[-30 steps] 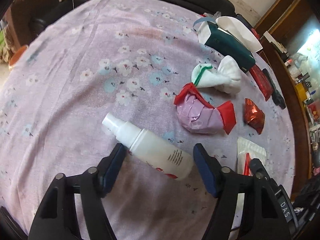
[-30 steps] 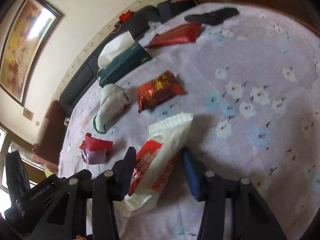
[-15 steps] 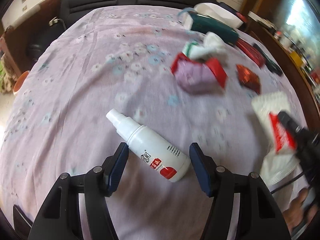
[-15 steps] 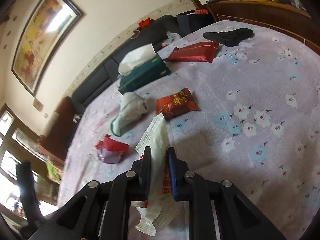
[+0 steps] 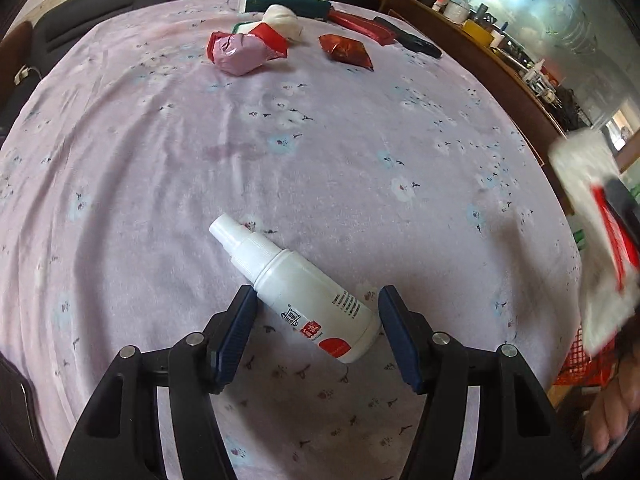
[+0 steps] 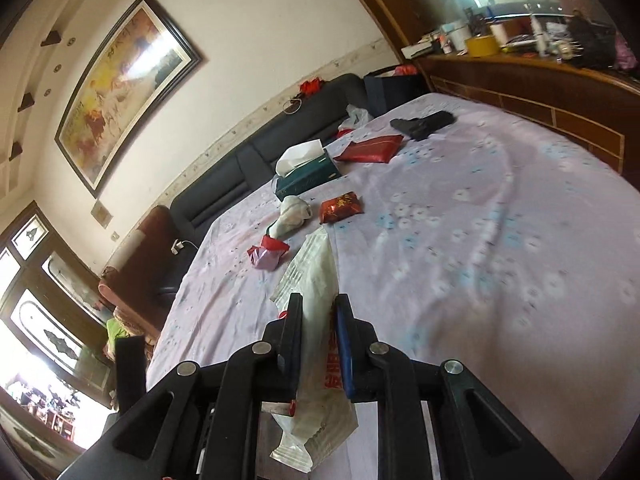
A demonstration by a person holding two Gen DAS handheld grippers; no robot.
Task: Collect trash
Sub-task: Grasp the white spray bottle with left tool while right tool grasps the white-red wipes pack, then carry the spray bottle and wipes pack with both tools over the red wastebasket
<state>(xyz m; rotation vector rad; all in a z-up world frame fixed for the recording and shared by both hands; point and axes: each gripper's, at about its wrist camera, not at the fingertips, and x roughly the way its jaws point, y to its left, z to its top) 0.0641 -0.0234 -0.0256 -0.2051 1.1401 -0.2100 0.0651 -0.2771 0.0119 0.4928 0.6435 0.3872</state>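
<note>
The left gripper point(image 5: 316, 320) points forward and down over the pale lilac flowered bedspread point(image 5: 360, 140), its blue-padded jaws spread wide on either side of a white plastic spray bottle with a red label point(image 5: 296, 284). The bottle lies flat and diagonal, cap toward the far left, base near the right pad; neither pad clearly touches it.

Far up the cover sit more pieces: a crumpled pink-and-red foil wrapper point(image 5: 244, 50), just behind it a white cloth-like bundle with a green edge point(image 5: 282, 20), and to the right a small shiny red snack packet point(image 5: 346, 50). Behind them lie a dark green tissue box with white tissue sticking out point(image 5: 288, 0), a flat dark red pouch point(image 5: 360, 24) and a black object point(image 5: 416, 42).

At the right edge, blurred, the right gripper point(image 6: 318, 316) is held above the bedspread's right side — its jaws pinched narrow on a white plastic wrapper with red print point(image 6: 316, 280), which stands up between the pads and hangs crumpled below them. A red mesh basket point(image 5: 580, 360) shows beneath it in the left view, beside the person's fingers point(image 5: 616, 412).
</note>
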